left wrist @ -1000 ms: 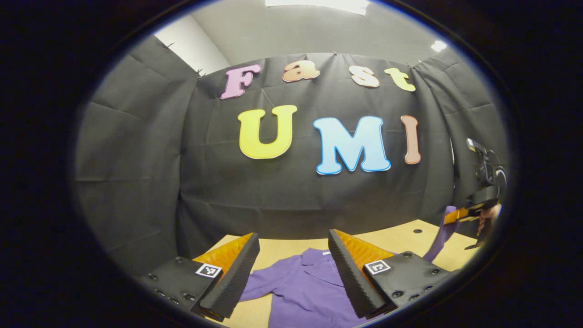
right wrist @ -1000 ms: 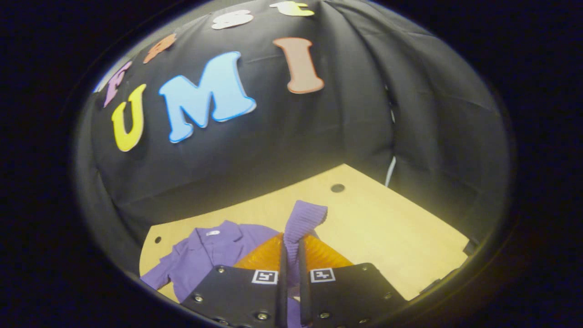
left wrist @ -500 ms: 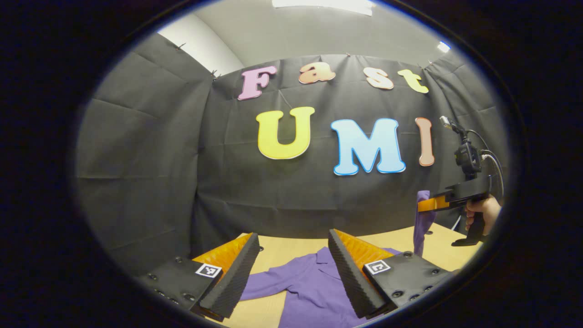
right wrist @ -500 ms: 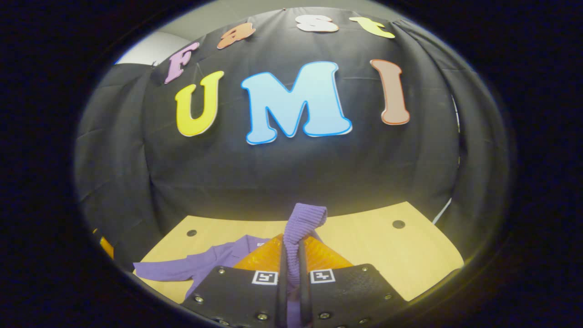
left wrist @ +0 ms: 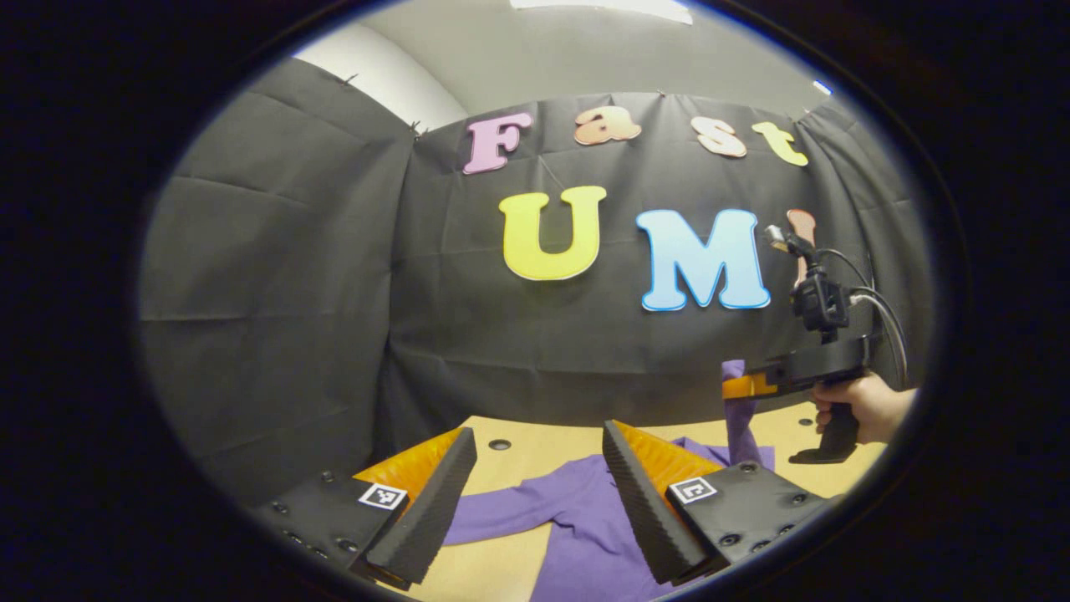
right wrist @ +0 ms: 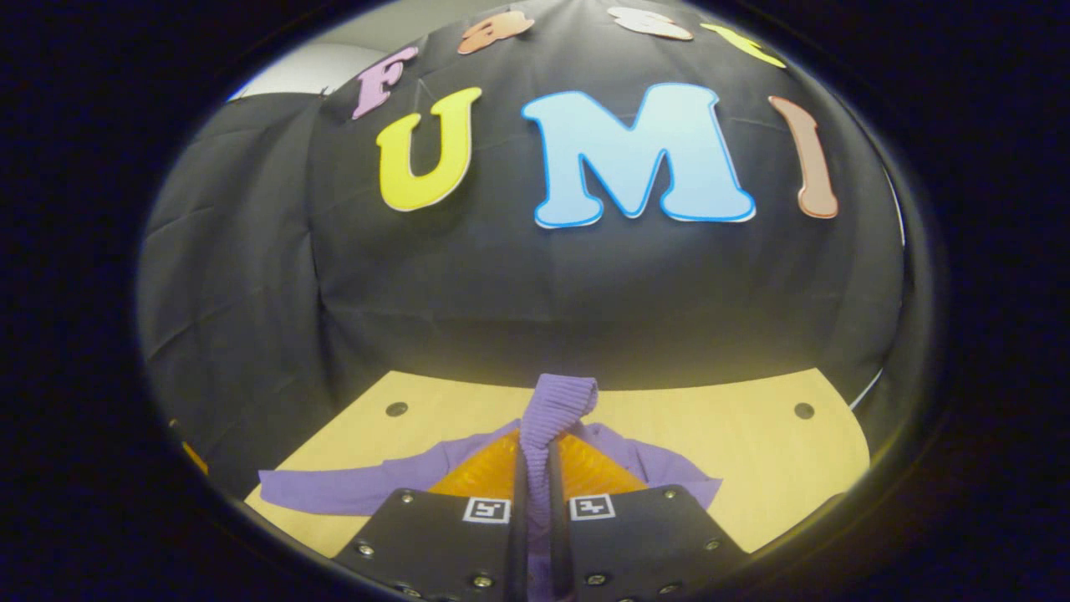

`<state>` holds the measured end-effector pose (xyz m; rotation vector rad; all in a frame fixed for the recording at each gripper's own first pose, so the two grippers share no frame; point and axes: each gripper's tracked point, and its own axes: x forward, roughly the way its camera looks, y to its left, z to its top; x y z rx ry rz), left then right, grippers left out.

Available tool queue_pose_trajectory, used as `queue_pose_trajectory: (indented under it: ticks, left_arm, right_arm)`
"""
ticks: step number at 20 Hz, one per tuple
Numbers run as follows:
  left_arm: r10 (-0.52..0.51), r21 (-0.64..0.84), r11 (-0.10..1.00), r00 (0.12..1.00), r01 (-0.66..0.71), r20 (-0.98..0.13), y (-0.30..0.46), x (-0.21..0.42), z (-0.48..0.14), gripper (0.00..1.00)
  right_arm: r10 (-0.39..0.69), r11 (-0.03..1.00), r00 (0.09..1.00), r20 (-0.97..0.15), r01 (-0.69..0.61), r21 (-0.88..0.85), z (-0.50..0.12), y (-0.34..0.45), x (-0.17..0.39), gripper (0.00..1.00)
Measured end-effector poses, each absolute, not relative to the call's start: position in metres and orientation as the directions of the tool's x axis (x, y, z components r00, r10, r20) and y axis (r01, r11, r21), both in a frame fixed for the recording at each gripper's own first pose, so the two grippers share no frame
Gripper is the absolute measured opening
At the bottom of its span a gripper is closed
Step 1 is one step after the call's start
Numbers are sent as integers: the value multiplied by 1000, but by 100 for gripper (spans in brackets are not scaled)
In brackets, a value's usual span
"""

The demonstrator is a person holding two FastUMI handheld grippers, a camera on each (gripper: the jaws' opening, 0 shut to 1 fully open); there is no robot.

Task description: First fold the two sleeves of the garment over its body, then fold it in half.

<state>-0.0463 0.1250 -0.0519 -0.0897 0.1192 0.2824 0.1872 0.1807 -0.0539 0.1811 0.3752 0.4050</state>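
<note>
- Garment point(right wrist: 351, 489) is lying flat on the counter point(right wrist: 752, 468), purple, with its collar end pointing toward the booth's back wall; its body is running back toward the person in the left gripper view.
- Right tongs point(right wrist: 535, 502) are pinching the cuff of one sleeve point(right wrist: 556, 405), with both fingers pressing on the ribbed cloth, which is sticking up past the tips.
- In the left gripper view, the right tongs are riding high above the counter, held by a hand point(left wrist: 869, 410), and the lifted sleeve is hanging down from them to the garment below as a near-vertical strip.
- Left tongs point(left wrist: 535, 493) are standing wide apart and holding nothing, hovering low over the near part of the garment.
- Other sleeve point(left wrist: 501, 522) is lying stretched out flat on the counter, its long axis running crosswise, leftward from the body. It is passing between the fingers of the left tongs in that view, so the left tongs are plainly the nearer of the two to it.
- Step in hand, as judged: the first sleeve fold, with the cuff raised and not yet laid over the body.
- Deciding relation: the garment's body is lying below and to the left of the right tongs, so the cuff is needing to travel leftward and down across the chest.
- Risk, as judged: the slack sleeve may twist or bunch on landing.
</note>
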Motion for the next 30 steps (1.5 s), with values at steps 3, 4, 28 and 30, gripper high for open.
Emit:
queue_pose_trajectory:
  ticks: [3,4,28,30]
  left_arm:
    - [293,-62,951,947,-303,-132,137,-49,-53,98]
    - [299,-61,949,945,-309,-133,140,-49,-54,98]
    - [365,-53,923,910,-382,-198,170,-53,-88,100]
    - [368,-59,920,908,-386,-201,172,-53,-92,97]
  right_arm:
    - [434,899,829,-352,-376,223,-72,205,191,11]
    - [442,896,820,-364,-382,226,-79,213,193,14]
    - [537,840,670,-512,-481,251,-150,301,180,59]
    - [528,844,689,-497,-490,218,-141,297,177,70]
